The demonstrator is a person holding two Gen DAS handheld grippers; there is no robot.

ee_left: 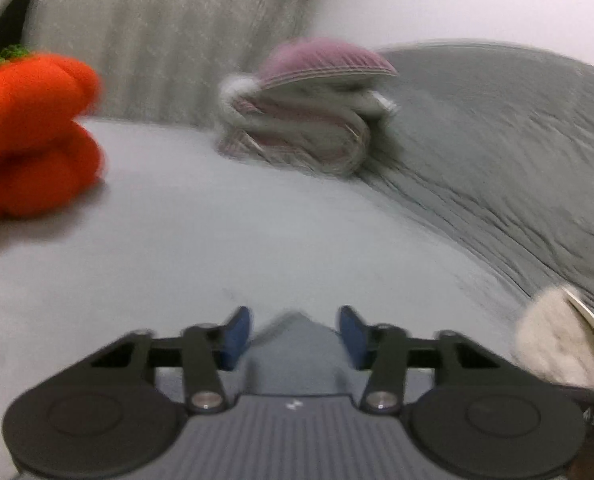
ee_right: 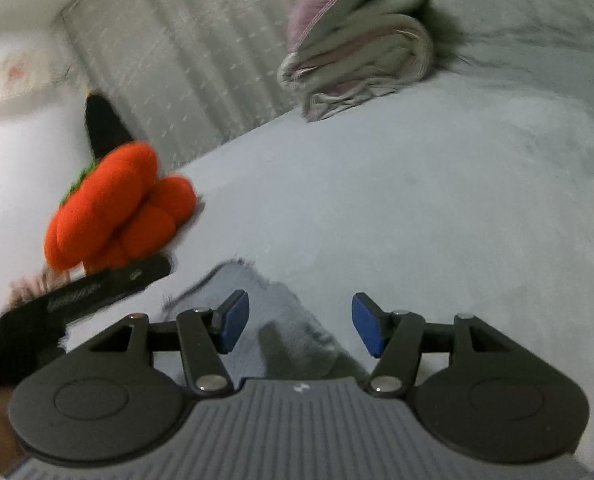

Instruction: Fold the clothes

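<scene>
Folded clothes (ee_left: 309, 112) on pale grey bed (ee_left: 217, 240), orange plush (ee_left: 33, 136) nearby, curtain (ee_left: 169, 40) behind; both jaws released.

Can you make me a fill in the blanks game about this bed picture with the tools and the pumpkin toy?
1. The plush pumpkin on the bed is coloured ____.
2. The pads on the left tool are coloured ____.
3. The jaws of the right tool stand ____.
4. The bundle of clothes has a top layer coloured ____.

Missing words: orange; blue; open; pink

folded pink-and-white clothes (ee_left: 305, 120) sit stacked at the bed's far edge, blurred.
</scene>
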